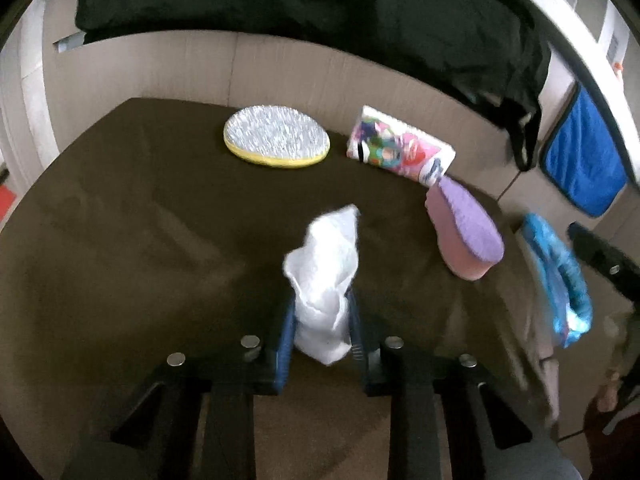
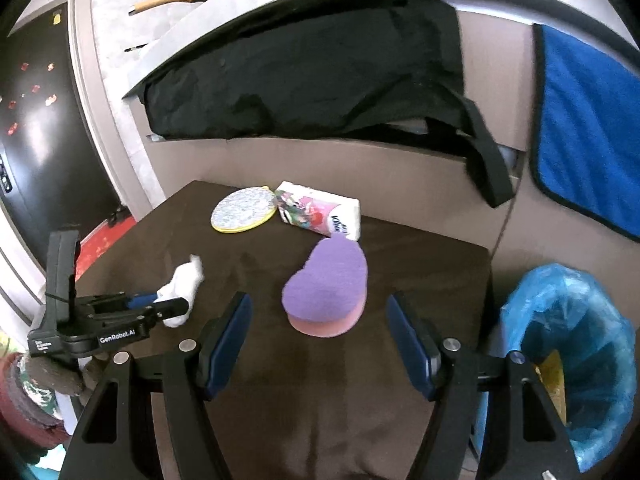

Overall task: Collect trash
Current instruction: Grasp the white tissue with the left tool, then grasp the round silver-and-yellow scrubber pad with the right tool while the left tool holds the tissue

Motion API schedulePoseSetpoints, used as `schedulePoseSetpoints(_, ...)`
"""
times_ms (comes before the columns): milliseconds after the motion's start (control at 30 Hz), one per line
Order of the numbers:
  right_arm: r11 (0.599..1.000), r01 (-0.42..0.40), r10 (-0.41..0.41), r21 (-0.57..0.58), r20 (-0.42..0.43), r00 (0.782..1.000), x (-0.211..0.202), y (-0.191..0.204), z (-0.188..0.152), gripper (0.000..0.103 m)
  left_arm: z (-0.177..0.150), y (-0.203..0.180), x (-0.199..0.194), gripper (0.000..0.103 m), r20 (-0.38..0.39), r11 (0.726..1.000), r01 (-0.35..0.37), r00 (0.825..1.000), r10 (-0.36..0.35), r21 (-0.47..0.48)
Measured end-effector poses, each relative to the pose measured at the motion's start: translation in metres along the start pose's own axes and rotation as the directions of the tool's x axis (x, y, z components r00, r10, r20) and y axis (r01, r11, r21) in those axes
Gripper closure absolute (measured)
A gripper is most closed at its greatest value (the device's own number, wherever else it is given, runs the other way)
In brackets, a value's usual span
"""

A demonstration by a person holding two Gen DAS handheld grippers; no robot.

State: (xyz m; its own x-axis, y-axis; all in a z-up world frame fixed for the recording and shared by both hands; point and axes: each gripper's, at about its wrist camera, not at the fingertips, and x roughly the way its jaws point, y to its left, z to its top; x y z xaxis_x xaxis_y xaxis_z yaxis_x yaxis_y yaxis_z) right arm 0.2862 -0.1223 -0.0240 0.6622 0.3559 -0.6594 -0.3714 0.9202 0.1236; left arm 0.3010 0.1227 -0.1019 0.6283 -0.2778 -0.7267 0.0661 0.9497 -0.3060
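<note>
Dark brown table (image 2: 400, 360), matte top, pushed up against a beige panel at the far edge. On it: round scrubbing pad (image 2: 243, 209) with yellow rim, lying flat at the back; tissue pack (image 2: 320, 214) with colourful print, lying flat just right of the pad, nearly touching it; heart-shaped sponge (image 2: 326, 286), purple top, pink base, near the middle-right, its far tip right by the tissue pack's near edge. Front half of the top shows only bare surface.
</note>
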Motion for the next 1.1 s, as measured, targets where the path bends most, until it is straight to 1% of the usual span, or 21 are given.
schedulePoseSetpoints(133, 0.999, -0.006, 0.005, -0.034, -0.02, 1.0, 0.014, 0.013, 0.009, 0.036, 0.008, 0.02, -0.029, 0.078, 0.086, 0.999, 0.022, 0.996, -0.019, -0.038)
schedulePoseSetpoints(233, 0.998, -0.02, 0.017, -0.061, -0.045, 0.999, 0.031, 0.03, 0.021, 0.036, 0.012, 0.038, -0.049, 0.078, 0.141, 0.999, 0.016, 0.99, -0.008, -0.051)
schedulePoseSetpoints(333, 0.996, -0.059, 0.055, -0.062, -0.076, 0.996, 0.052, 0.052, 0.038, 0.036, 0.016, 0.056, -0.065, 0.078, 0.181, 0.998, 0.008, 0.984, 0.003, -0.057)
schedulePoseSetpoints(400, 0.993, -0.11, 0.106, -0.041, -0.093, 0.99, 0.069, 0.071, 0.052, 0.036, 0.017, 0.071, -0.073, 0.078, 0.198, 0.997, 0.017, 0.98, -0.001, -0.078)
schedulePoseSetpoints(467, 0.99, -0.137, 0.132, -0.041, -0.102, 0.986, 0.088, 0.09, 0.064, 0.036, 0.017, 0.082, -0.077, 0.078, 0.212, 0.995, 0.024, 0.977, -0.004, -0.094)
schedulePoseSetpoints(567, 0.992, -0.114, 0.107, -0.06, -0.116, 0.988, 0.122, 0.118, 0.077, 0.036, 0.016, 0.1, -0.083, 0.078, 0.239, 0.993, 0.018, 0.971, 0.011, -0.119)
schedulePoseSetpoints(700, 0.993, -0.118, 0.112, -0.028, -0.168, 0.979, 0.177, 0.135, 0.088, 0.036, 0.014, 0.121, -0.085, 0.078, 0.253, 0.986, 0.031, 0.967, 0.011, -0.162)
schedulePoseSetpoints(767, 0.994, -0.103, 0.098, -0.022, -0.179, 0.979, 0.197, 0.137, 0.092, 0.036, 0.013, 0.13, -0.084, 0.078, 0.252, 0.983, 0.032, 0.968, 0.015, -0.178)
schedulePoseSetpoints(833, 0.997, -0.071, 0.063, -0.035, -0.176, 0.982, 0.221, 0.137, 0.102, 0.036, 0.012, 0.138, -0.083, 0.078, 0.25, 0.98, 0.038, 0.968, 0.012, -0.196)
schedulePoseSetpoints(933, 0.999, -0.008, 0.0, -0.051, -0.157, 0.988, 0.241, 0.133, 0.111, 0.036, 0.011, 0.144, -0.08, 0.078, 0.244, 0.977, 0.04, 0.97, 0.013, -0.211)
schedulePoseSetpoints(1100, 0.997, 0.043, -0.051, -0.057, -0.148, 0.988, 0.263, 0.125, 0.121, 0.036, 0.011, 0.149, -0.072, 0.078, 0.225, 0.972, 0.039, 0.974, 0.015, -0.231)
